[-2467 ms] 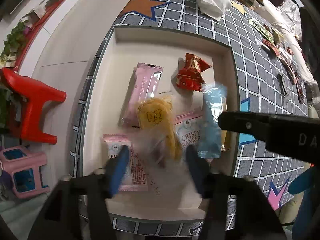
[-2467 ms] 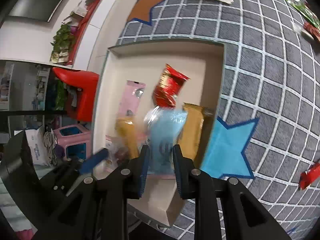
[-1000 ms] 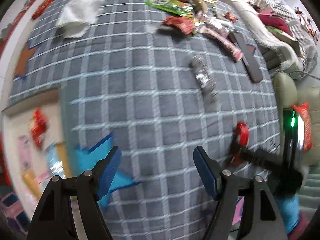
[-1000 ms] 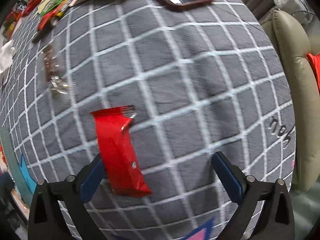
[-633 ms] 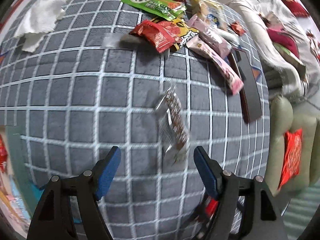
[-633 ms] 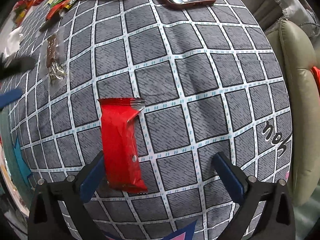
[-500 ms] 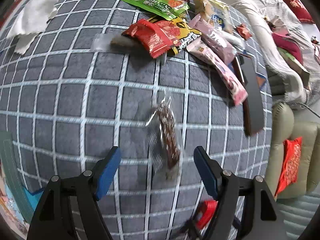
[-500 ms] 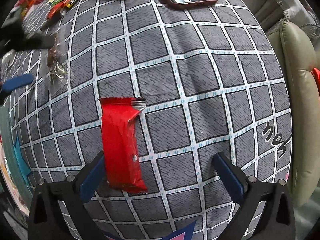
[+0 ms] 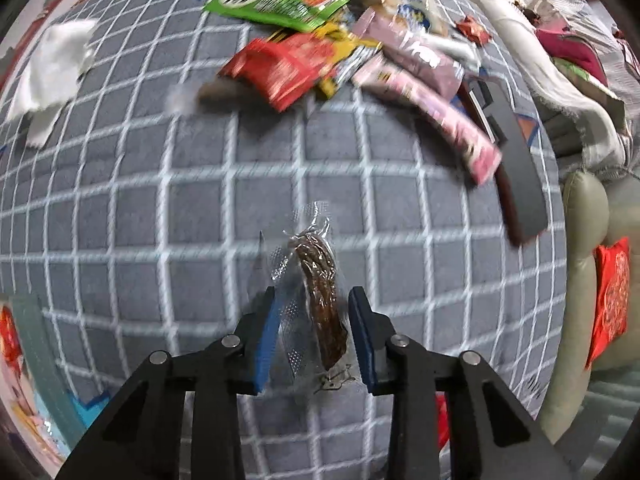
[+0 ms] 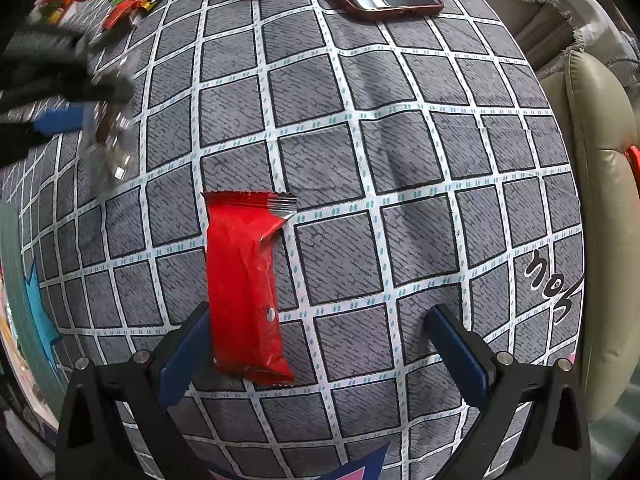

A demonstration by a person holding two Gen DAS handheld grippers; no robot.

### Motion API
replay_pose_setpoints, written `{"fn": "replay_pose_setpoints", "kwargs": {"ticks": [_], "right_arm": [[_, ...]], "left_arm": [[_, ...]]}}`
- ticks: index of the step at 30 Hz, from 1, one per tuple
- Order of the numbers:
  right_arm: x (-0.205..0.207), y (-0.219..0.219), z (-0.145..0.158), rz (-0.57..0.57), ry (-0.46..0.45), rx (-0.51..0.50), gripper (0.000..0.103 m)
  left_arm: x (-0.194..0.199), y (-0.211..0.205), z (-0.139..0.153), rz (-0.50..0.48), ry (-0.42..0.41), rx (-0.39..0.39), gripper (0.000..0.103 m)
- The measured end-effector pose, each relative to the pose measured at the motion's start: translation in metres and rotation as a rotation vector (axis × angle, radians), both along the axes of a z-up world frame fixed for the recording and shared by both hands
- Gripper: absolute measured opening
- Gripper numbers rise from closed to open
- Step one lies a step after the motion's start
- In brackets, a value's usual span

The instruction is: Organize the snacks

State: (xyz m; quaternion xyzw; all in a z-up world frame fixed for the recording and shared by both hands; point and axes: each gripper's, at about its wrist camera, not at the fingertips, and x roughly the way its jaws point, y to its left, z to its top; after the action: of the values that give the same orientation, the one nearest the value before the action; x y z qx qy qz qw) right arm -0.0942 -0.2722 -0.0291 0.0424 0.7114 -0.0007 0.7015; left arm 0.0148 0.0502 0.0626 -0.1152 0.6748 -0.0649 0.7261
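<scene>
A brown snack in a clear wrapper [image 9: 316,272] stands on edge on the grey checked cloth [image 9: 200,208], between the blue pads of my left gripper [image 9: 312,304]. Its jaws are closing, and both pads touch the wrapper. In the right wrist view that same gripper [image 10: 60,120] shows blurred at the upper left, with the clear wrapper [image 10: 108,132] in it. A red packet [image 10: 244,280] lies flat on the cloth. My right gripper [image 10: 318,320] hangs open above it; the left pad is beside the packet's left edge and the right pad is far off.
A pile of snack packets [image 9: 320,40] lies further up the cloth, with a dark phone [image 9: 516,176] to its right and a white tissue [image 9: 52,68] to its left. The tray [image 9: 36,344] with sorted snacks sits at the left edge. A beige cushion [image 9: 584,280] borders the right.
My left gripper came over the clear-wrapped snack and its jaws narrowed from wide apart to touching the wrapper, which now stands on edge. The right gripper stayed over the red packet.
</scene>
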Motion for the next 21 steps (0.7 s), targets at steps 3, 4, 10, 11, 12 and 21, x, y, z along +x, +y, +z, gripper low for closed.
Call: {"fn": "replay_pose_setpoints", "kwargs": {"ticks": [3, 4, 10, 11, 12, 21], "right_arm": [[0.000, -0.001, 0.000, -0.001, -0.001, 0.000, 0.103], [-0.001, -0.001, 0.001, 0.002, -0.004, 0.000, 0.103], [-0.005, 0.002, 0.005, 0.013, -0.025, -0.002, 0.103], [-0.005, 0.002, 0.005, 0.013, -0.029, -0.002, 0.103], [-0.006, 0.003, 0.006, 0.012, -0.031, -0.002, 0.103], [-0.009, 0.004, 0.007, 0.012, -0.030, -0.001, 0.103]], "left_arm": [[-0.042, 0.020, -0.002, -0.047, 0.000, 0.021, 0.038], [-0.058, 0.029, -0.003, -0.059, 0.006, 0.031, 0.038], [-0.140, 0.078, -0.009, -0.055, 0.059, 0.070, 0.039], [-0.146, 0.083, -0.009, -0.043, 0.062, 0.065, 0.039], [-0.150, 0.086, -0.010, -0.034, 0.061, 0.061, 0.040], [-0.157, 0.036, -0.011, -0.087, 0.044, 0.129, 0.066]]}}
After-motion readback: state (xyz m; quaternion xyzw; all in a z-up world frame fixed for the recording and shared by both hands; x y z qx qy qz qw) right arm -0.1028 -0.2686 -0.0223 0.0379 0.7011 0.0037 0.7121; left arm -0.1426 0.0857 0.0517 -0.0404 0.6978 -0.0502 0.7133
